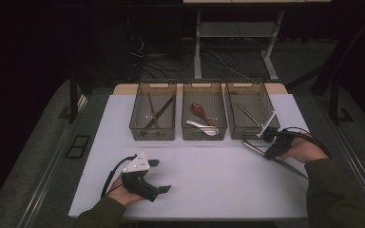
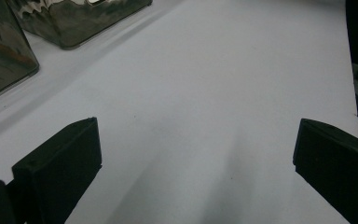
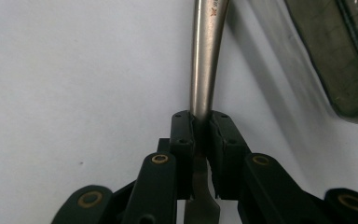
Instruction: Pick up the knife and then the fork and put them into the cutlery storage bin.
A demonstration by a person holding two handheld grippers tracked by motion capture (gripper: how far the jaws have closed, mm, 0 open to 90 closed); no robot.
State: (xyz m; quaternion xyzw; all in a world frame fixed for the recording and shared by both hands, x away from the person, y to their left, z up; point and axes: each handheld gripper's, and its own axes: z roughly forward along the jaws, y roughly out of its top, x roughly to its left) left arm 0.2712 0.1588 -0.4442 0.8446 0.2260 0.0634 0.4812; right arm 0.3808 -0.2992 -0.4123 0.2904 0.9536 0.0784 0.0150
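Near the table's [image 1: 209, 190] front edge, left of its middle, the left hand [image 1: 123, 192] rests on the white top with the forearm coming in from the bottom; it holds the left gripper [image 1: 161, 175] tipped on its side, pointing to the right across the table, grey plate on top. Its jaws stand wide apart with only bare table between them, as the left gripper view [image 2: 196, 158] confirms; nothing is held. Along the back edge stand three clear bins: the left bin [image 1: 152, 133] holds dark chopsticks, the middle bin [image 1: 204, 135] a brown spoon and a white one, the right bin [image 1: 252, 133] slim metal pieces. At the table's right edge, just in front of the right bin's front right corner, the right hand [image 1: 309, 152] lies low, wrist towards the edge, with the right gripper [image 1: 266, 142] pointing left and towards the back. Its jaws are closed almost fully on a knife [image 1: 275, 159], and in the right gripper view [image 3: 200, 135] the pads press the metal from both sides. The knife [image 3: 205, 65] is long, slim and of dull steel, its rounded handle running forward from the fingers beside the bin's wall, the flat part passing back between the jaws. In the high view it lies slantwise, low over the table, from the bin's front towards the right front corner.
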